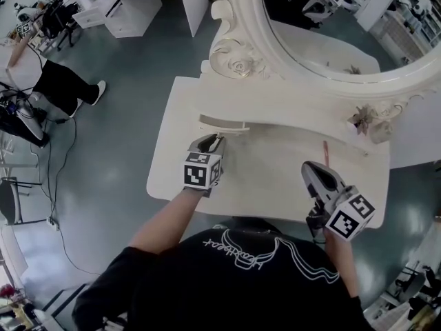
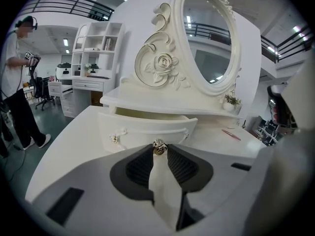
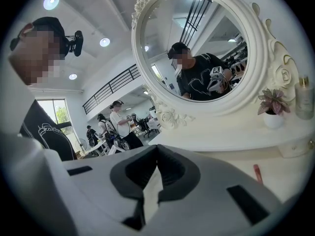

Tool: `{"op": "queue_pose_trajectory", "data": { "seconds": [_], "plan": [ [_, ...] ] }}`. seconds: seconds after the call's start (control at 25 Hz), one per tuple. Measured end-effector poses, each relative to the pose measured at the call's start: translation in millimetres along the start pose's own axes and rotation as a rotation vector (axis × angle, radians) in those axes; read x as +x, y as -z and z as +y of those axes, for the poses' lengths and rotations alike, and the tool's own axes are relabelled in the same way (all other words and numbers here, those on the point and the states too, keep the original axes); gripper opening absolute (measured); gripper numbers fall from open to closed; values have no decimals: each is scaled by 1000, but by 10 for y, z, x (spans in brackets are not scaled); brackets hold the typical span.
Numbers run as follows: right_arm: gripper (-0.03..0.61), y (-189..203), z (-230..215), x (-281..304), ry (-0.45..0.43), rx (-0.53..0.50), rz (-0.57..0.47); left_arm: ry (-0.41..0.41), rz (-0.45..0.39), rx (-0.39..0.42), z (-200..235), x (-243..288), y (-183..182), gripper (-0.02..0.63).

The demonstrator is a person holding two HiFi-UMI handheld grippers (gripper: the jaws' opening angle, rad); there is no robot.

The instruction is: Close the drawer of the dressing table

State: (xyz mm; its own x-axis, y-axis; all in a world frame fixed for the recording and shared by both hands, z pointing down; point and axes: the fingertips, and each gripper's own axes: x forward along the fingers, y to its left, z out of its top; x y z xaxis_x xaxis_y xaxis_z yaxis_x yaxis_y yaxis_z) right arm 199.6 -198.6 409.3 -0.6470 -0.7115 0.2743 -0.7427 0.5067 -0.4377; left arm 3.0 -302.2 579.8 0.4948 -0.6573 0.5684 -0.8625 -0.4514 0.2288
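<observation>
Bare tabletop beside protruding drawer

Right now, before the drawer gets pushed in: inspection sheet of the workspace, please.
Surface: white dressing table top, under both grippers.
Job's things: drawer partly open, with its knob on the front.
Clutter: pink stick lying on the top at the right; small potted plant by the mirror base.
Grippers: left hand-held gripper shut on the knob; right hand-held gripper shut, nothing between its jaws.
Cables: loose cable on the floor left of the table.
Surroundings: oval mirror, white shelf unit, a person standing nearby.
</observation>
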Motion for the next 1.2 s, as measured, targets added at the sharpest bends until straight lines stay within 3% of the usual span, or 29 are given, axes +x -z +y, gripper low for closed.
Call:
{"op": "queue_pose_trajectory", "data": {
  "seconds": [1.2],
  "plan": [
    [3, -49, -287, 15, 26, 32, -16, -30, -9, -22, 132, 360, -240, 95]
  ]
}}
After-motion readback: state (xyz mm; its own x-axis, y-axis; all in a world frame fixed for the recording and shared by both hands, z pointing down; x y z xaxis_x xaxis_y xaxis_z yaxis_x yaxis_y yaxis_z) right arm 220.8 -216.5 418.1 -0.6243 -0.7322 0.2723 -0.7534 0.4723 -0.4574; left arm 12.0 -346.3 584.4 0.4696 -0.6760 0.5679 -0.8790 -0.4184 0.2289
